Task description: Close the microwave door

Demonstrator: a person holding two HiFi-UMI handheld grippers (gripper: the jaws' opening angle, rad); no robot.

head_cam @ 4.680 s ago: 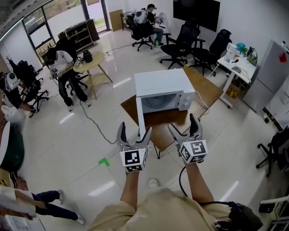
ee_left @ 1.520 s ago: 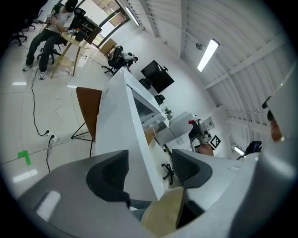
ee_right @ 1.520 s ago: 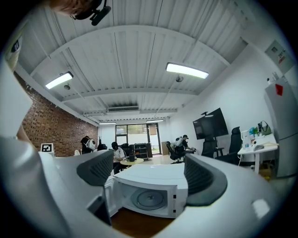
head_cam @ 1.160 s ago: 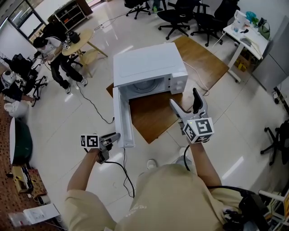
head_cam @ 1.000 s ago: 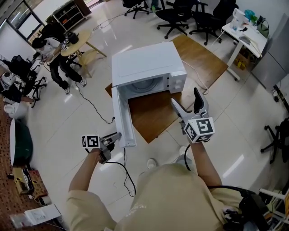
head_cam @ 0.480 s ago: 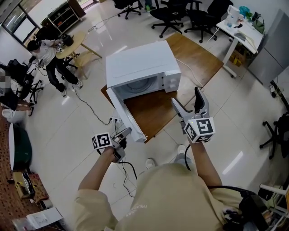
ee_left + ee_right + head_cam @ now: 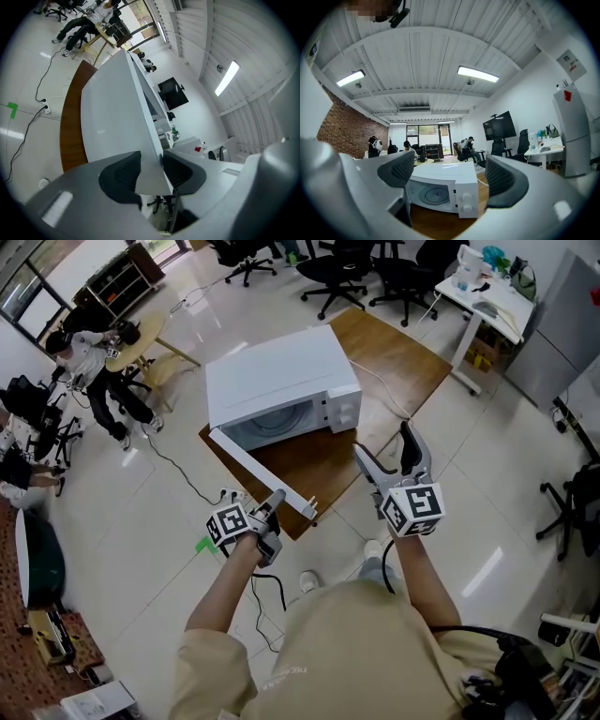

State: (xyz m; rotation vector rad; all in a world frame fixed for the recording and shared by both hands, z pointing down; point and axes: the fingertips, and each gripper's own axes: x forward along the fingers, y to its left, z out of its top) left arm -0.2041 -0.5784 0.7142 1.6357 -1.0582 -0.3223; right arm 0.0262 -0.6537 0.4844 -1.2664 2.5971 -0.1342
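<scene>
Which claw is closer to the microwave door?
Left. The left claw is clamped on the door's free edge; the right claw hangs open to the door's right, touching nothing.

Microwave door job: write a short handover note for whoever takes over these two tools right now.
Left tool: shut on the free edge of the flat white microwave door.
Right tool: open and empty, held in the air facing the white box-shaped microwave oven.
The oven stands on the brown wooden table. Its door is open at an angle, with the cavity in view.
Done: door edge gripped.
Left: swing the door shut against the oven front, then let go.
</scene>
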